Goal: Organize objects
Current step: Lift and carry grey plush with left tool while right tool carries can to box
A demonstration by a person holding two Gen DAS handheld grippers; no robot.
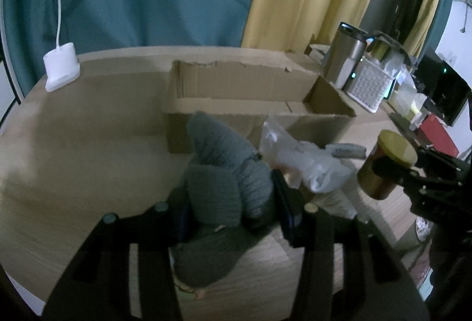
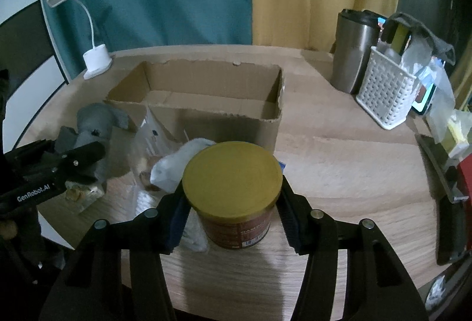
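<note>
My left gripper (image 1: 233, 203) is clenched on a grey knitted soft toy (image 1: 218, 173). The toy sits squarely between the jaws, its bulk bulging up and forward past the fingertips and a lower fold hanging back toward my camera. In the right wrist view the same toy (image 2: 94, 120) shows pinched in that gripper (image 2: 79, 161), off to the left of my right jaws.

My right gripper (image 2: 233, 203) is grasping a round can with a yellow lid (image 2: 231, 179). The can stands upright between the two pads (image 2: 180, 212), both pressing its brown side just under the lid rim, the lid facing my camera. From the left wrist the can (image 1: 386, 164) appears tilted, to the right of my left jaws, with the right gripper (image 1: 395, 170) closed round it.

Ahead of both pairs of jaws lies the open cardboard box (image 2: 206, 91) on the wooden table (image 2: 339, 150). Between the two grippers, just in front of the box's near wall, lies crumpled clear plastic packaging (image 1: 295, 156). Beyond my right jaws, to the right, stand a steel tumbler (image 2: 354, 49) and a white basket (image 2: 386, 91); a white lamp (image 2: 94, 55) stands far left.
</note>
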